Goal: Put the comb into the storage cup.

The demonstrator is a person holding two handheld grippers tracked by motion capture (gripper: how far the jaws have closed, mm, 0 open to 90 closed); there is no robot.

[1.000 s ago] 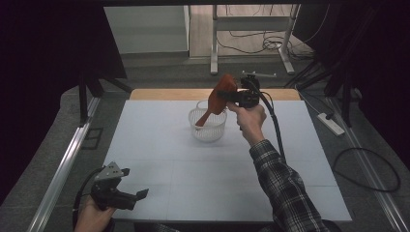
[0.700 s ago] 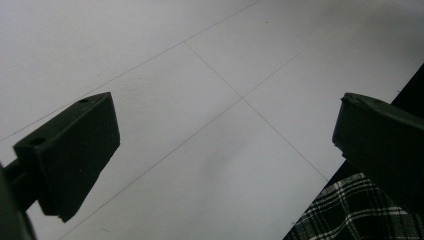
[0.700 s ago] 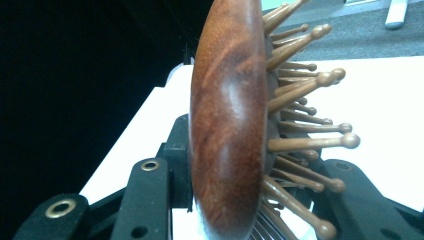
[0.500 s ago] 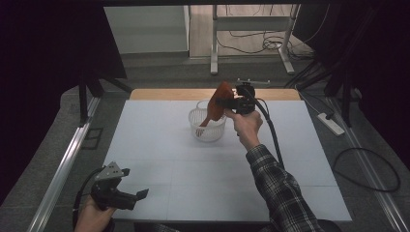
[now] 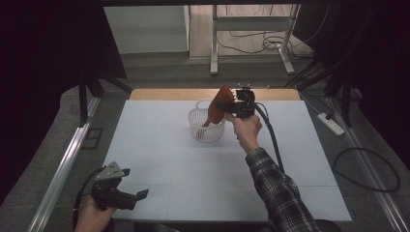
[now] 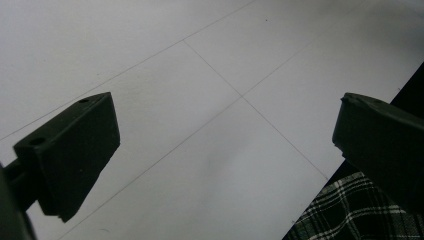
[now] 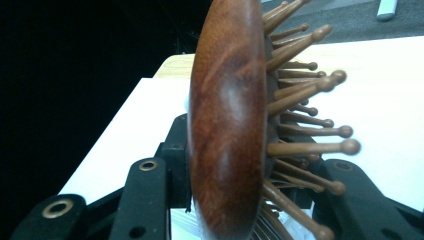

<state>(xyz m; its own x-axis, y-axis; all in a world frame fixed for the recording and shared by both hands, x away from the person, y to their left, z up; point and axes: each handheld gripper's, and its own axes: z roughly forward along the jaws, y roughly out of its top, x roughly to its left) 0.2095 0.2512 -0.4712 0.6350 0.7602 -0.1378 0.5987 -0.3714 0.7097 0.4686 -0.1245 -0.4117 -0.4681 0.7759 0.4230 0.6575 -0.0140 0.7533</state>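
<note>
Two grippers are in play: the right gripper (image 5: 231,107) clamps a wooden hairbrush (image 5: 216,110) by its head and holds it slanted, handle down, into the white mesh basket (image 5: 207,126) near the far edge of the white table (image 5: 159,145), while the left gripper (image 5: 126,197) rests at the near left corner with jaws wide and nothing between them. The brush looks light and rigid, its polished back probably slick, so the flat sides of the head give the surest hold, clear of the peg bristles (image 7: 305,100).

White table (image 5: 159,145); power strip (image 5: 330,123) on floor, cables (image 5: 251,41) beyond.
</note>
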